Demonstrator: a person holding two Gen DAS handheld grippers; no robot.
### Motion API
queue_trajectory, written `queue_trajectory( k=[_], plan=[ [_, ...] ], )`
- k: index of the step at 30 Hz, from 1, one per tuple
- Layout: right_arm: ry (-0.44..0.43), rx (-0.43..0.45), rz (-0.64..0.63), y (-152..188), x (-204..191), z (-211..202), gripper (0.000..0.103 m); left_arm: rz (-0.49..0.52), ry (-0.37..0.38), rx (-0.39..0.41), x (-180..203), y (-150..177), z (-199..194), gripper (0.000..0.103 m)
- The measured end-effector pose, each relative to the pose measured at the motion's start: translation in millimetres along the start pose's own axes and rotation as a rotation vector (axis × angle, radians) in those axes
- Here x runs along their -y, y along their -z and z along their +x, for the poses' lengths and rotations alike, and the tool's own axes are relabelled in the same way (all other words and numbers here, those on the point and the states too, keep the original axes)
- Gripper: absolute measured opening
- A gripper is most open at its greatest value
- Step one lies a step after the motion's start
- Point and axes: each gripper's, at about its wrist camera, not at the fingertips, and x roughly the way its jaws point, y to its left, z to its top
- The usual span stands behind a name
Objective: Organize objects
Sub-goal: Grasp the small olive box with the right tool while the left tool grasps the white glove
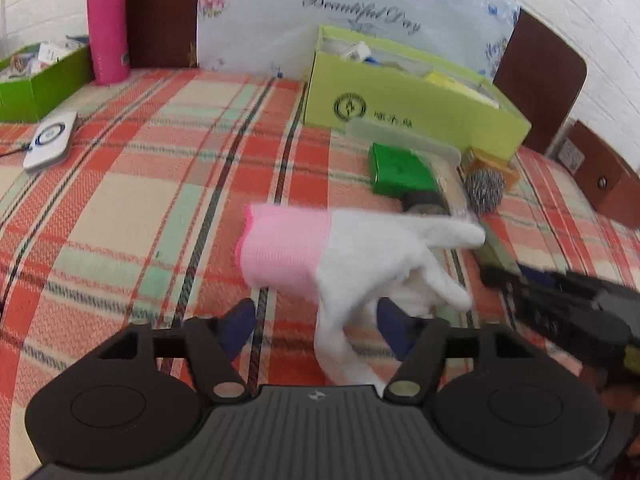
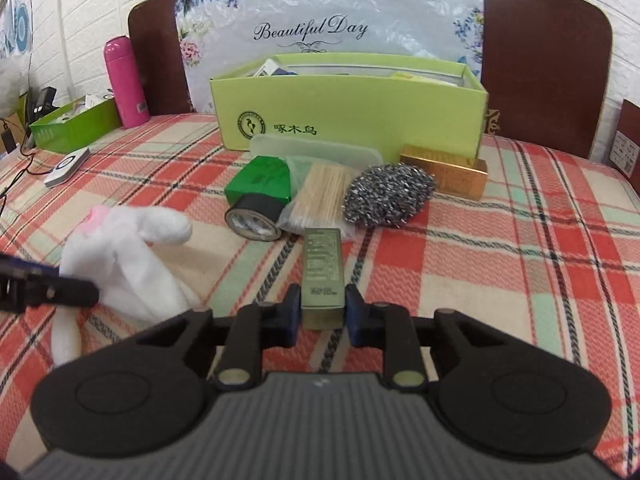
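A white glove with a pink cuff (image 1: 352, 256) lies on the plaid cloth, one finger trailing between the jaws of my left gripper (image 1: 316, 328), which is open around it. It also shows in the right wrist view (image 2: 124, 256). My right gripper (image 2: 322, 310) is shut on a long olive-green box (image 2: 322, 272), its near end between the blue pads. Beyond lie a green box (image 2: 264, 182), a black tape roll (image 2: 254, 220), a bag of wooden sticks (image 2: 320, 196), a steel scourer (image 2: 390, 194) and a gold box (image 2: 446, 176).
A large light-green open box (image 2: 352, 112) with items stands at the back before a headboard. A pink flask (image 1: 107, 26), a smaller green box (image 1: 40, 80) and a white device (image 1: 51, 142) with a cable are at the left. The right gripper (image 1: 560, 304) shows at the left view's right edge.
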Motion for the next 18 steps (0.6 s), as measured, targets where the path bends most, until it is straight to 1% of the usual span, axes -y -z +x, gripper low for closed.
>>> queue_trajectory(
  k=[1, 2, 4, 6, 7, 8, 9, 10, 11, 13, 14, 15, 16, 18],
  plan=[
    [0.005, -0.005, 0.004, 3.0, 2.8, -4.4, 0.022, 0.016, -0.004, 0.021, 2.7, -1.7, 0.7, 0.072],
    [0.007, -0.009, 0.008, 6.3, 5.8, -8.6, 0.022, 0.036, -0.014, 0.036, 6.5, -4.0, 2.0, 0.075],
    [0.013, -0.015, 0.011, 11.6, 11.2, -15.6, 0.022, 0.059, -0.018, 0.050, 14.2, -8.4, 6.8, 0.077],
    [0.021, -0.016, 0.015, 14.1, 13.7, -18.8, 0.022, 0.080, 0.018, 0.049, 20.6, -12.5, 14.6, 0.077],
    [0.021, -0.016, 0.021, 14.3, 14.5, -19.5, 0.024, 0.089, 0.030, 0.046, 24.1, -13.7, 19.0, 0.077],
    [0.024, -0.016, 0.026, 13.9, 15.3, -19.8, 0.025, 0.097, 0.033, 0.042, 27.5, -14.0, 23.0, 0.068],
    [0.028, -0.015, 0.024, 13.2, 15.2, -20.1, 0.028, 0.108, 0.036, 0.036, 30.5, -13.8, 26.2, 0.058],
    [0.032, -0.012, 0.021, 12.6, 14.7, -20.6, 0.030, 0.118, 0.045, 0.020, 32.7, -13.3, 29.1, 0.038],
    [0.034, -0.008, 0.019, 11.2, 14.4, -20.9, 0.031, 0.120, 0.046, 0.001, 33.7, -12.0, 31.3, 0.037],
    [0.038, 0.002, 0.021, 9.5, 14.3, -20.3, 0.038, 0.110, 0.042, -0.004, 32.9, -10.5, 31.8, 0.039],
    [0.042, 0.003, 0.022, 8.7, 14.2, -19.0, 0.038, 0.106, 0.034, -0.002, 31.8, -10.1, 31.7, 0.049],
    [0.047, 0.003, 0.026, 7.9, 14.6, -17.1, 0.038, 0.097, 0.023, 0.003, 30.9, -10.6, 31.8, 0.055],
    [0.048, 0.002, 0.029, 7.8, 14.4, -15.3, 0.038, 0.086, 0.018, 0.013, 29.5, -11.6, 31.9, 0.059],
    [0.041, -0.005, 0.035, 8.7, 14.2, -12.0, 0.038, 0.078, 0.030, 0.012, 28.5, -13.1, 33.9, 0.057]
  ],
)
